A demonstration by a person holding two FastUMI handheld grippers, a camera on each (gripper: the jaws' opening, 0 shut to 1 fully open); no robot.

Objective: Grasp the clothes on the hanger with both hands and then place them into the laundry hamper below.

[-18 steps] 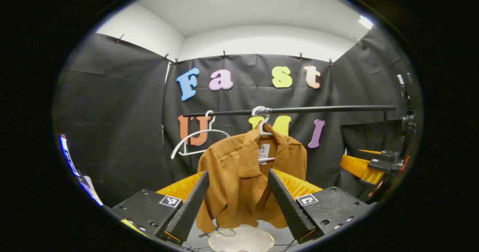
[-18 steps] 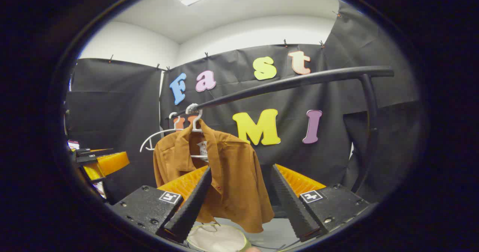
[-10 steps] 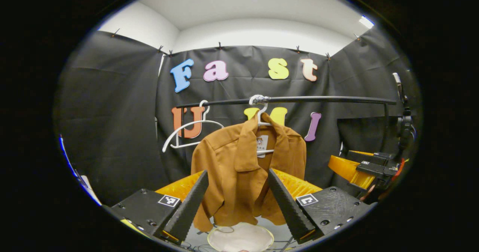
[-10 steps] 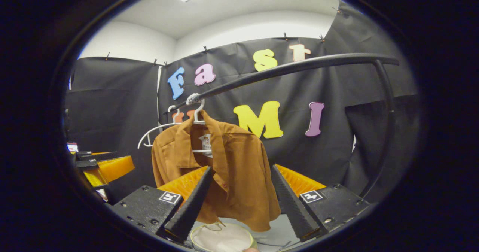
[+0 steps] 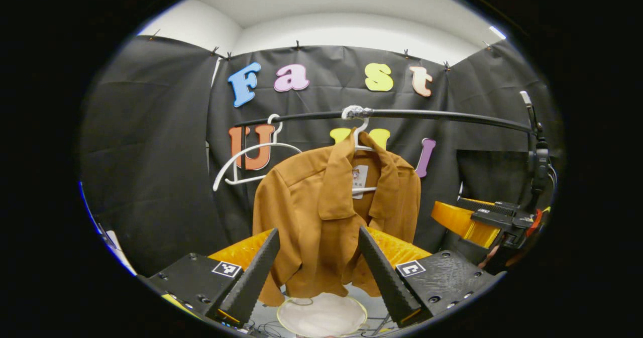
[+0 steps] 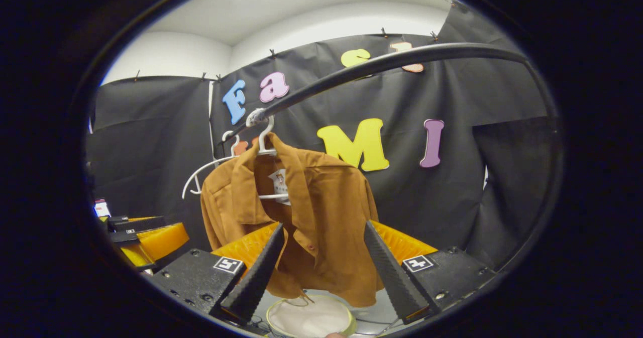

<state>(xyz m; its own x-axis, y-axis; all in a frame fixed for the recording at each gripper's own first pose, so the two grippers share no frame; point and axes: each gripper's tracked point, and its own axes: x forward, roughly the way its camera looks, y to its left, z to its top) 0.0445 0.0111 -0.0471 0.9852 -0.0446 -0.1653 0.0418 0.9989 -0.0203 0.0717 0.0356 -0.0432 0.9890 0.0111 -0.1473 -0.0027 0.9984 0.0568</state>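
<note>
Left gripper view: the left gripper [image 5: 316, 272] sat at 6 o'clock with its fingers spread wide, nothing between them yet. The shirt [image 5: 331, 217] hung dead centre, on a white hanger [image 5: 359, 142] hooked over the black rail [image 5: 427, 114] at 12. A spare hanger [image 5: 246, 159] dangled at about 10 o'clock. The hamper [image 5: 321, 315] sat right under the hem at 6, so I'd guess the shirt only needs to drop straight in once it's off. The right gripper [image 5: 482, 220] poked in at 3 o'clock, level with the shirt's side, probably lining up for the two-handed grab.

Right gripper view: the right gripper's own fingers were also well apart, empty, framing the shirt [image 6: 301, 217] a bit left of centre. The rail [image 6: 392, 62] swept from 10 up past 1, with the hanger [image 6: 263, 144] hooked near its left end. The hamper [image 6: 309, 318] was at 6, the left gripper [image 6: 145, 235] at 9. Neither gripper looked to be touching the cloth.
</note>
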